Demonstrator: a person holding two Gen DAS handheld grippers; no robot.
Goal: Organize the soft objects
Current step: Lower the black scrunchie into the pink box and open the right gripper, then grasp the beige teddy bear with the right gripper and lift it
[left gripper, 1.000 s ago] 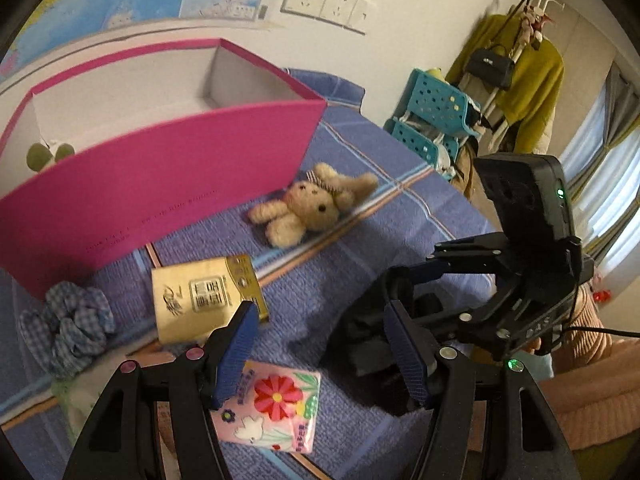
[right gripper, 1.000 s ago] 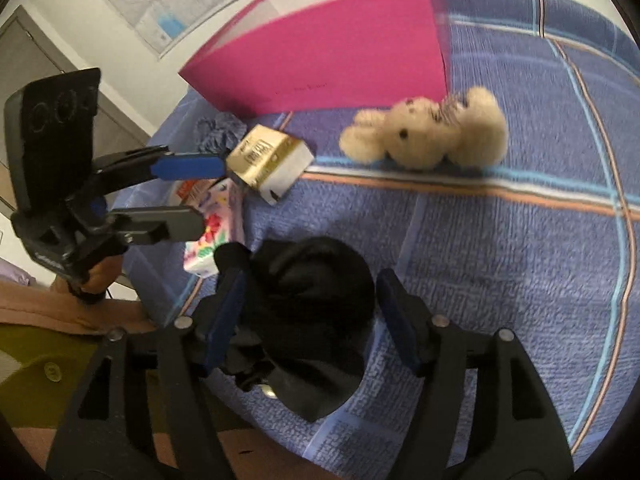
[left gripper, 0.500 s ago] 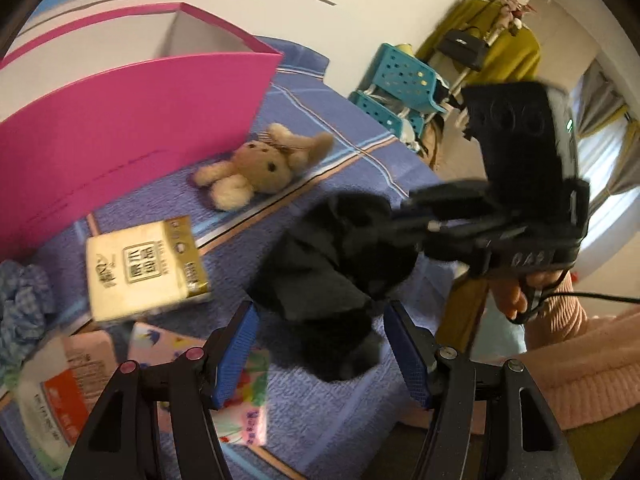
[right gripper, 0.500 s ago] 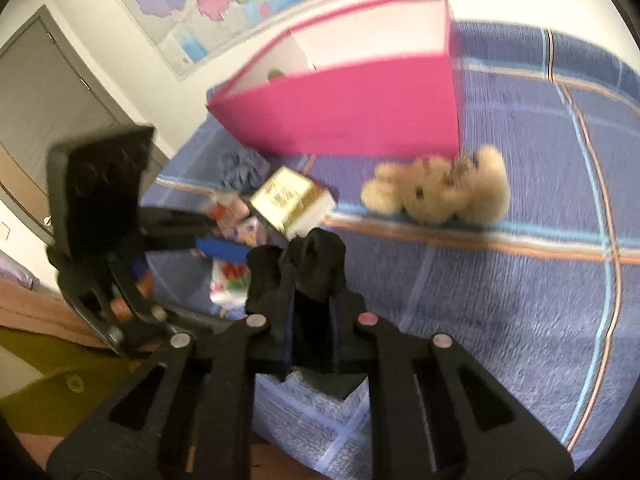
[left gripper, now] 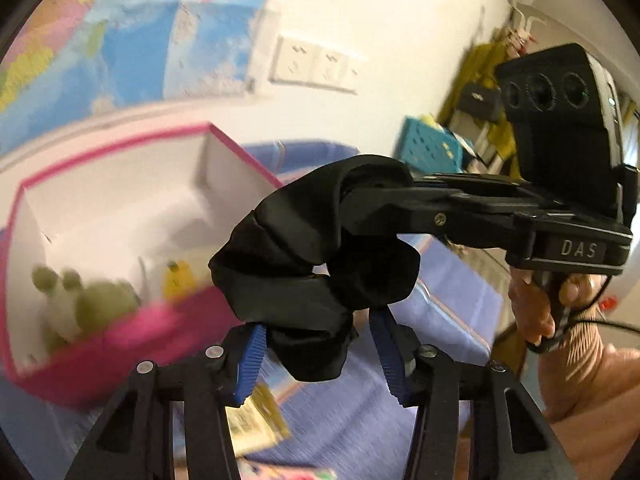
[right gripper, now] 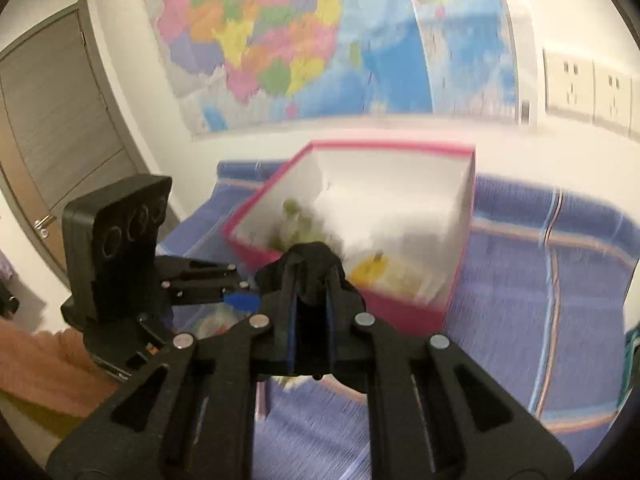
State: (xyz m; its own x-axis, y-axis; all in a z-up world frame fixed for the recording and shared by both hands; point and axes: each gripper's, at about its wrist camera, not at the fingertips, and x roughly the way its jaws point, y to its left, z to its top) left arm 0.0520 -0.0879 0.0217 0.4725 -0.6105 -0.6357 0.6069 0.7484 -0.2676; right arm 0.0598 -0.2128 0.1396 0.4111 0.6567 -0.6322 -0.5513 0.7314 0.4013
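Note:
My right gripper is shut on a black scrunchie, which also shows in the right wrist view, and holds it in the air in front of the open pink box. The pink box holds a green plush toy and a yellow item. My left gripper is open, and the scrunchie's lower end hangs between its blue pads. The right gripper comes in from the right in the left wrist view.
A blue striped cloth covers the table. A tissue pack lies below the left gripper. A map and wall sockets are on the wall behind the box. A grey door stands at left.
The right gripper closed on the black scrunchie, lifted it off the cloth and carried it toward the pink box. Both grippers rose and tilted up toward the box and wall.

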